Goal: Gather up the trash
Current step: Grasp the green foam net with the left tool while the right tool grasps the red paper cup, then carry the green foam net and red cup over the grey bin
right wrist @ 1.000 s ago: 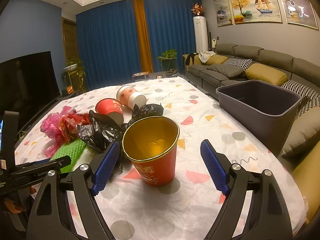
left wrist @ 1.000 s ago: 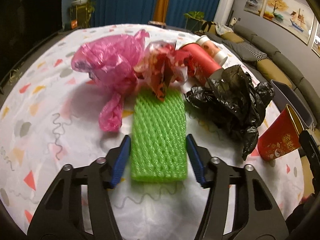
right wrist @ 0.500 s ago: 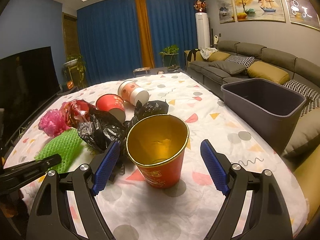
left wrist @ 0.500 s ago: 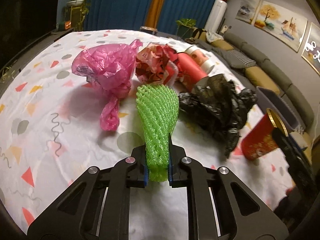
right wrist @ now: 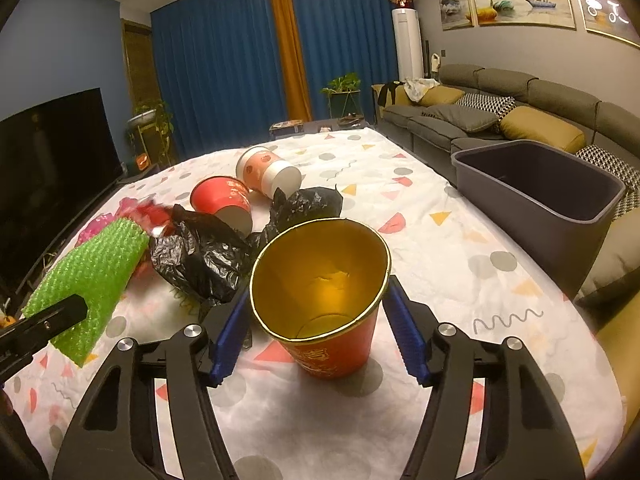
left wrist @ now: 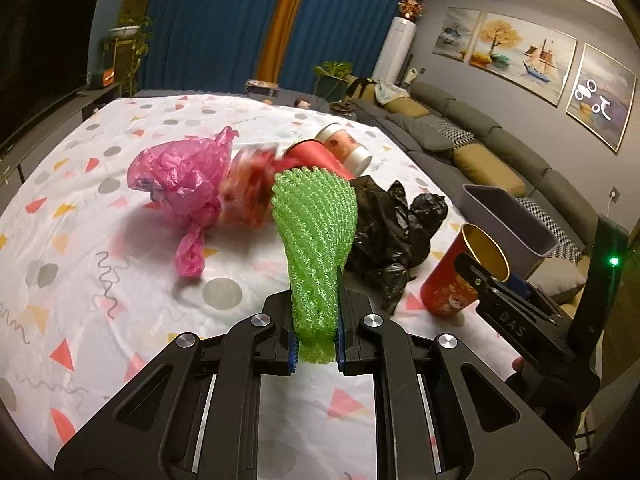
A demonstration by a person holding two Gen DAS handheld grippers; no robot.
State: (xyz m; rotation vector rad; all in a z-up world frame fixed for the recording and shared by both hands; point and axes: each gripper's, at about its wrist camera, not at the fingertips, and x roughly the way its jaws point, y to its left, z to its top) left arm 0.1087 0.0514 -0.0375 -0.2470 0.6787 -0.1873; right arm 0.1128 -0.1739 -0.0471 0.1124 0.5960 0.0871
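Clamping green foam net [left wrist: 316, 240] in left tool [left wrist: 316, 344], right tool [right wrist: 320, 332] pressing red cup [right wrist: 324, 300], cup base hidden.

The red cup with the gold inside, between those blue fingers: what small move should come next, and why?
Probably lift it. The right gripper has its jaws against the red cup, which looks gripped but still on the table. The grey bin stands open to the right; the left gripper already holds the green foam net.

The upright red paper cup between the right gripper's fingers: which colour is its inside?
Gold, best seen in the right wrist view.
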